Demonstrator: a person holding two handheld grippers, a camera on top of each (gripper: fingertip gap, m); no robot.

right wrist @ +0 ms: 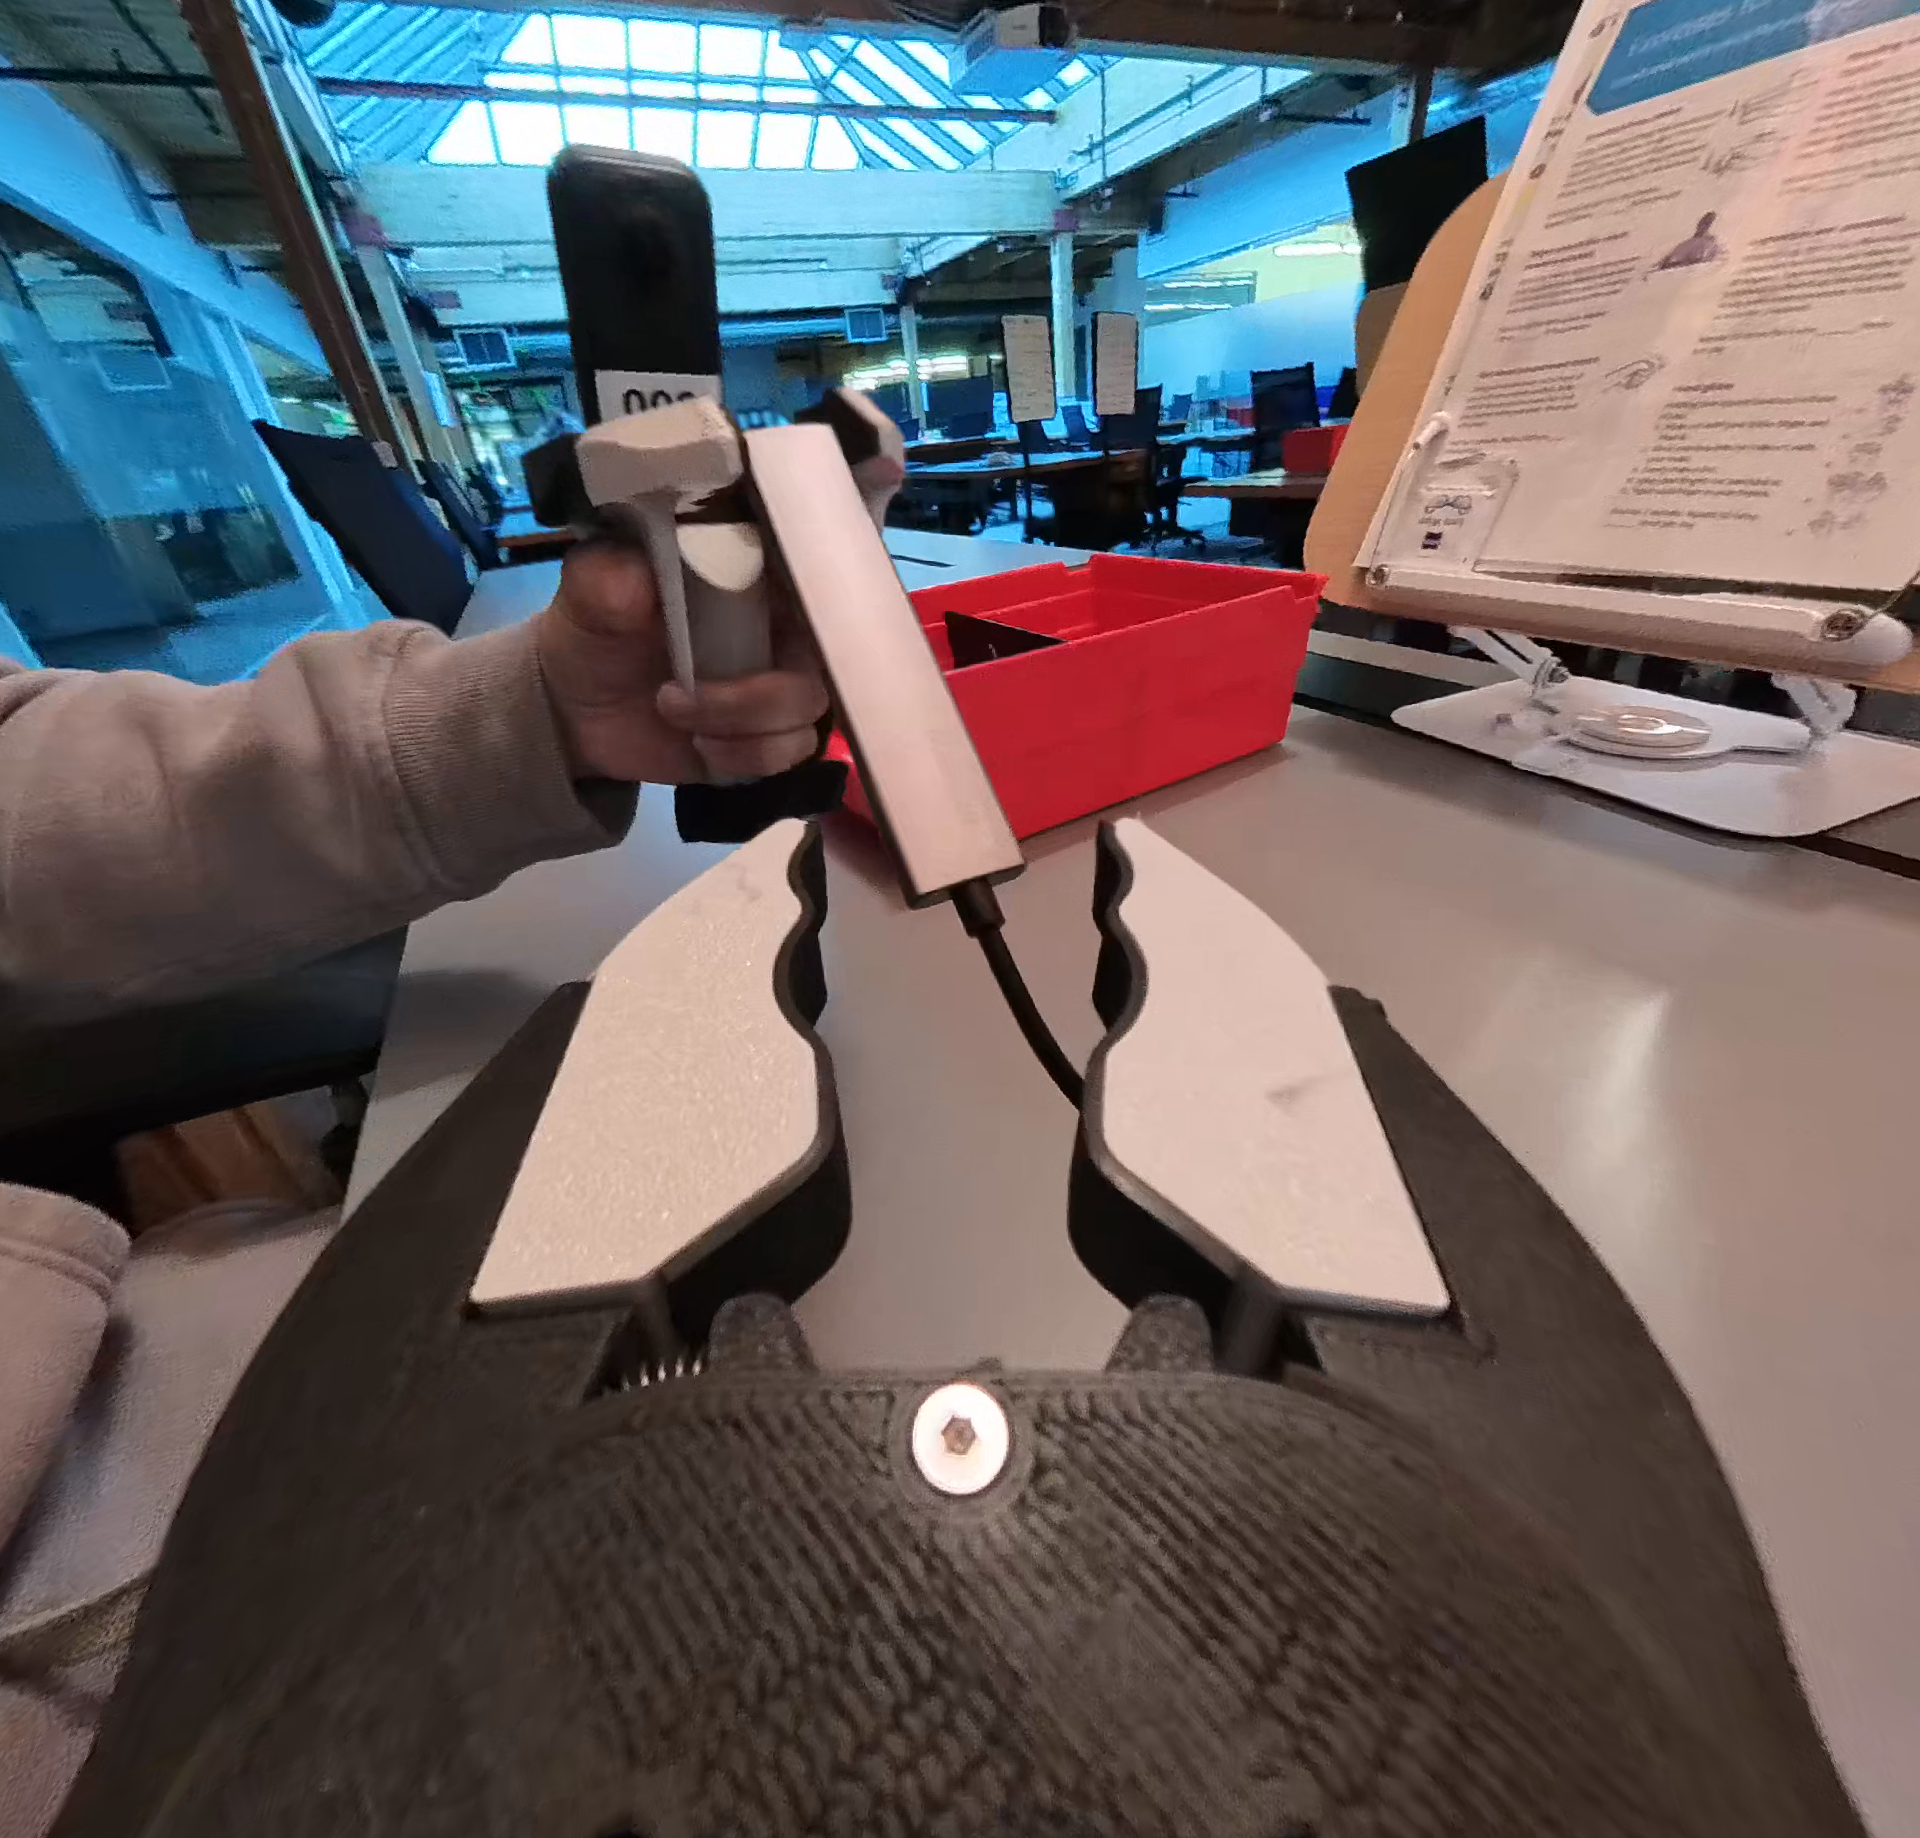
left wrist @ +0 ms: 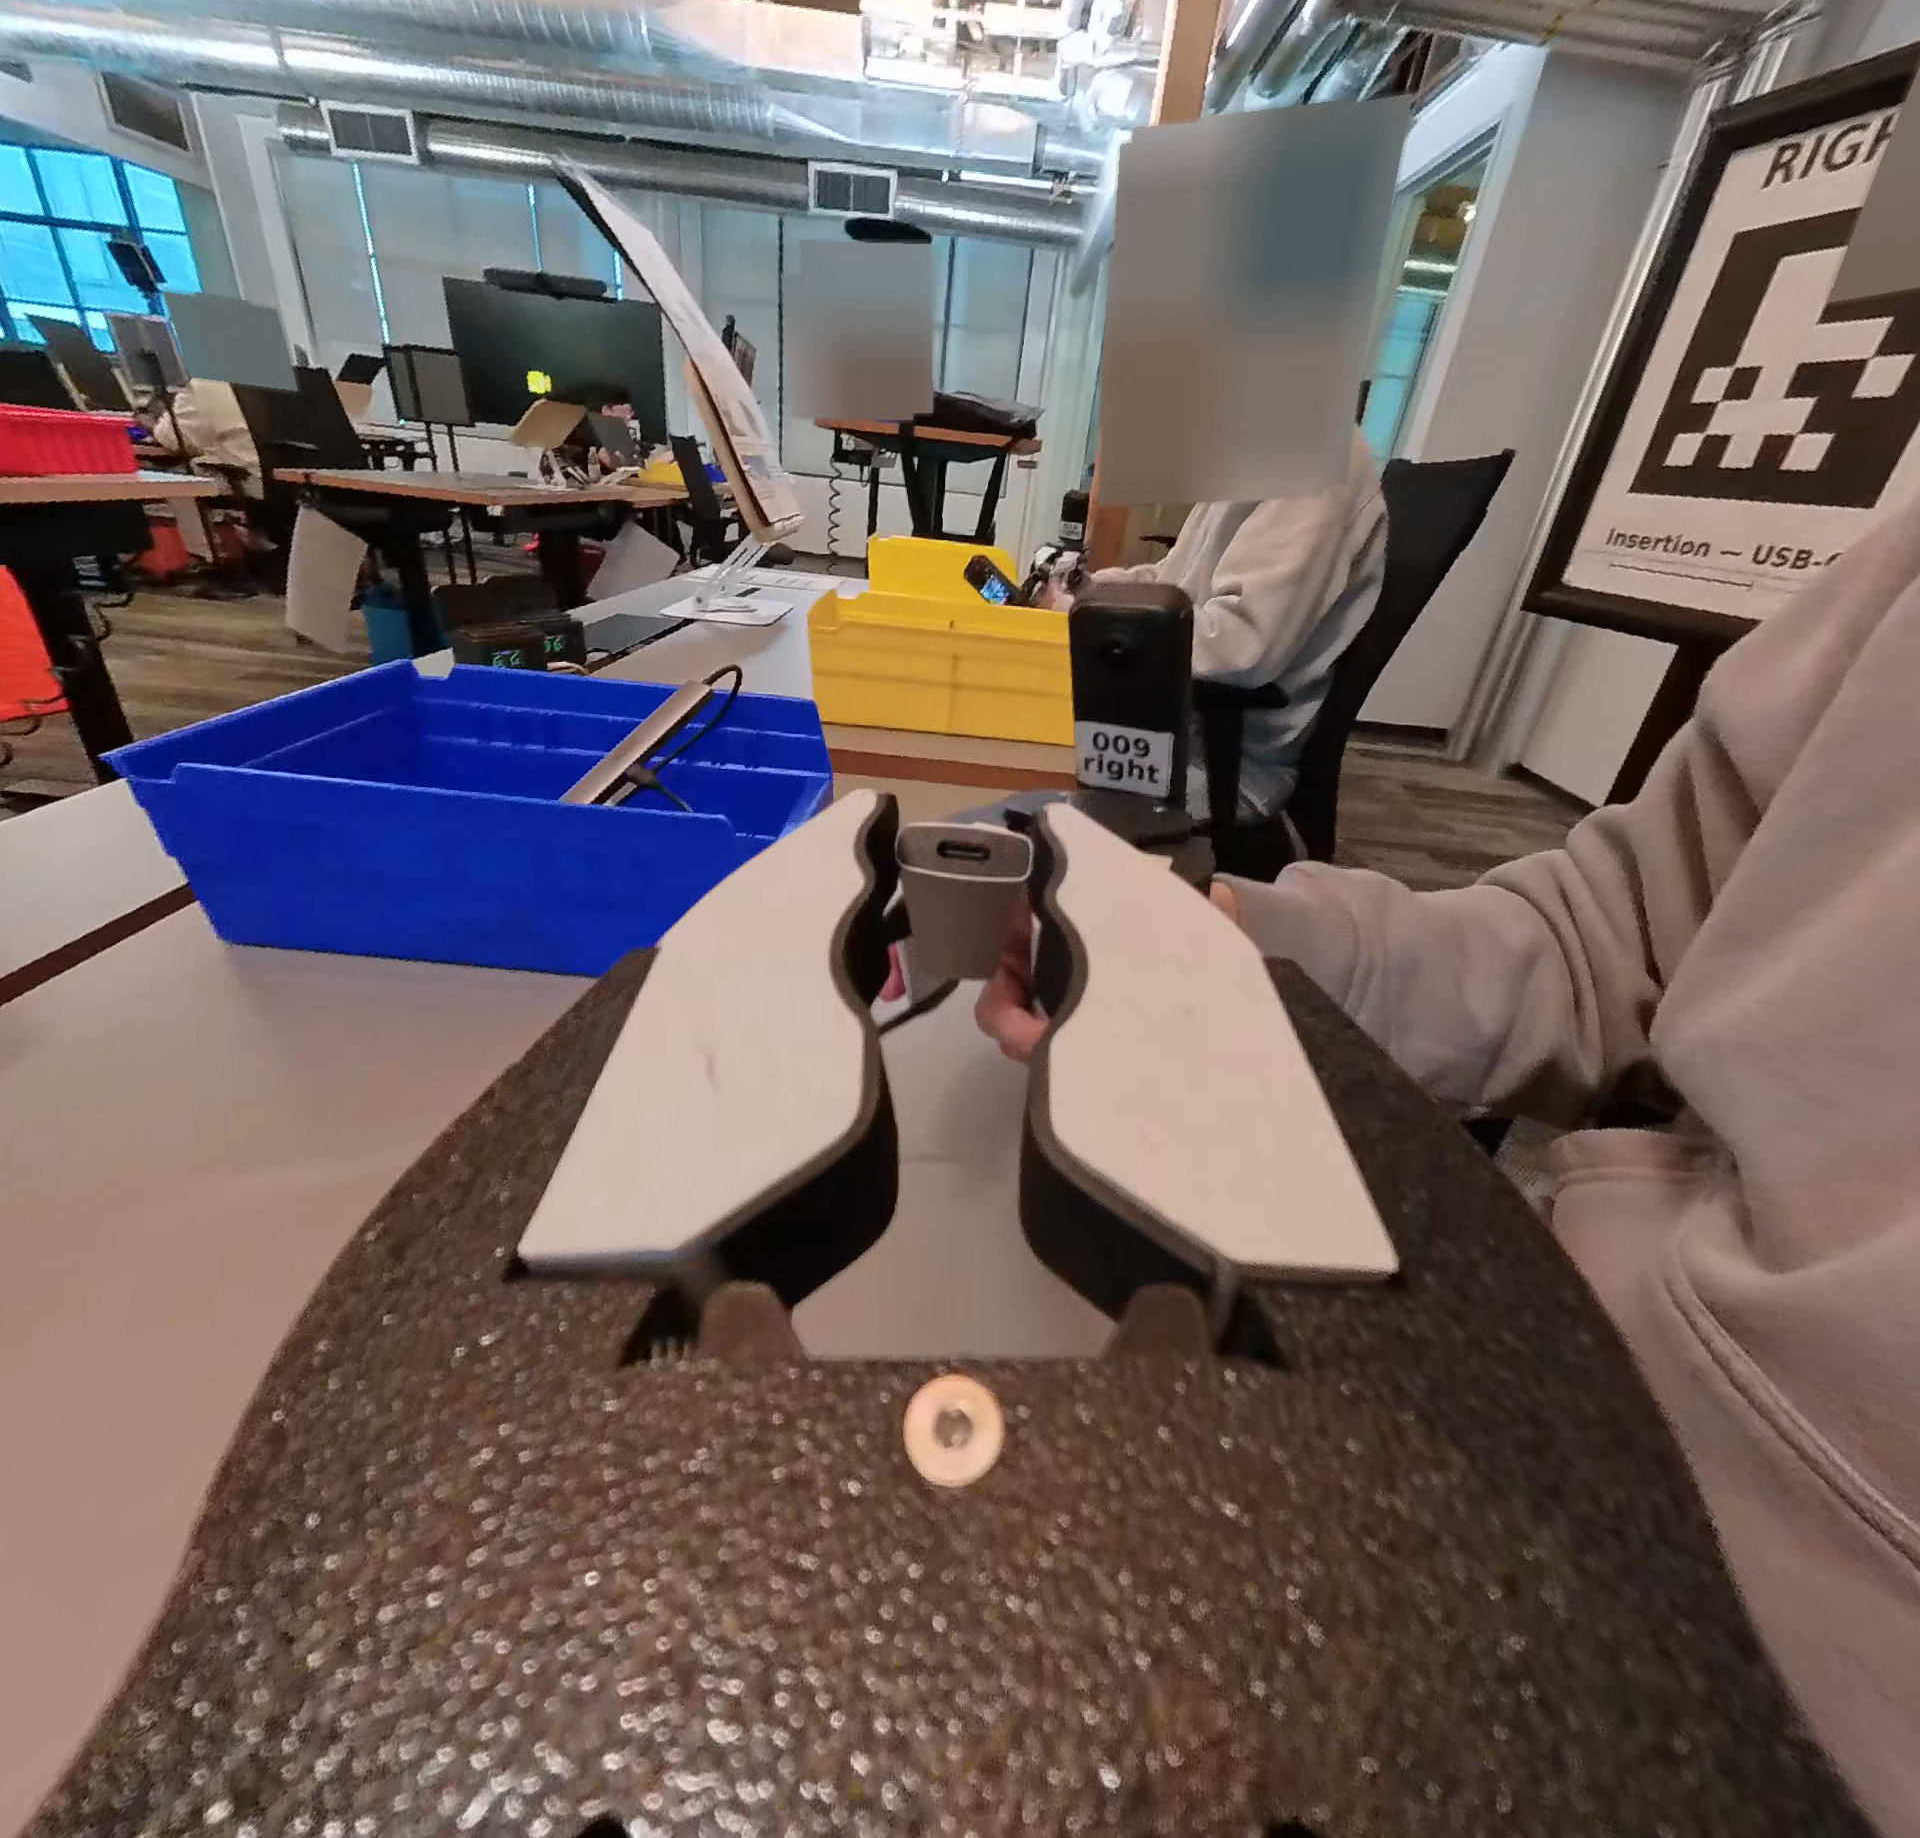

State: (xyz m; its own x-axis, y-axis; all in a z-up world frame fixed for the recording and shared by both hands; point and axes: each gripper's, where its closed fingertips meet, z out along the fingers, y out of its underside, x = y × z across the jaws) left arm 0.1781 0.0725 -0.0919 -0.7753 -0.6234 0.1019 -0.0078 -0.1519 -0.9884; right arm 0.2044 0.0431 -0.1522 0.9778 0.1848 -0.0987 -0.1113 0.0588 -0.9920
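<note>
The slim grey hub is pinched near one end between the left gripper jaws, its port facing the camera. Only the right wrist view shows its full length, tilted above the desk, its black cable running down between the spread, empty jaws of the right gripper. A red bin sits just beyond. The left view alone shows a blue bin to the left, with open desk before it.
</note>
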